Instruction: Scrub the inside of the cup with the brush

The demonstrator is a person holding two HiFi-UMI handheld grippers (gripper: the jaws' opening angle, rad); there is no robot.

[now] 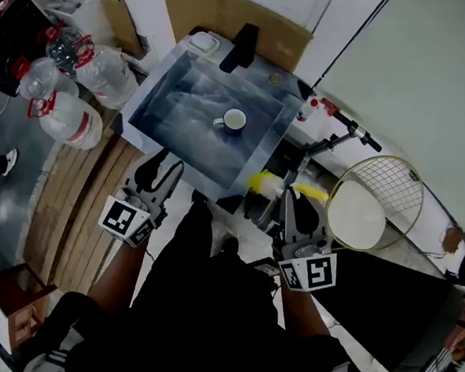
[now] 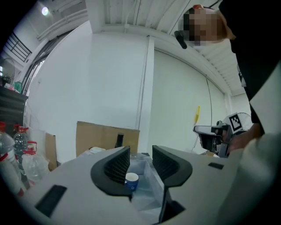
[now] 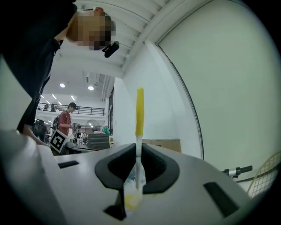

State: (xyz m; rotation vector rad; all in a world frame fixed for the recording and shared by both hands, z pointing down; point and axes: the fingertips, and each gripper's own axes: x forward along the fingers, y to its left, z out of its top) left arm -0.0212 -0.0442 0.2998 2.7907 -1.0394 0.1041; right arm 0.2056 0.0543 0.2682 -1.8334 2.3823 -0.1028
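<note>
A white cup with a blue outside stands upright on the floor of the steel sink. My left gripper hovers open over the sink's near edge, with nothing between its fingers. In the left gripper view the cup shows low between the spread jaws of the left gripper. My right gripper is to the right of the sink, shut on a brush with yellow bristles and a yellow handle. In the right gripper view the right gripper grips the brush, handle pointing up.
A black faucet stands at the sink's far rim. Large water bottles lie at the left. A round wire basket sits at the right, and cardboard leans behind the sink. A person stands far off.
</note>
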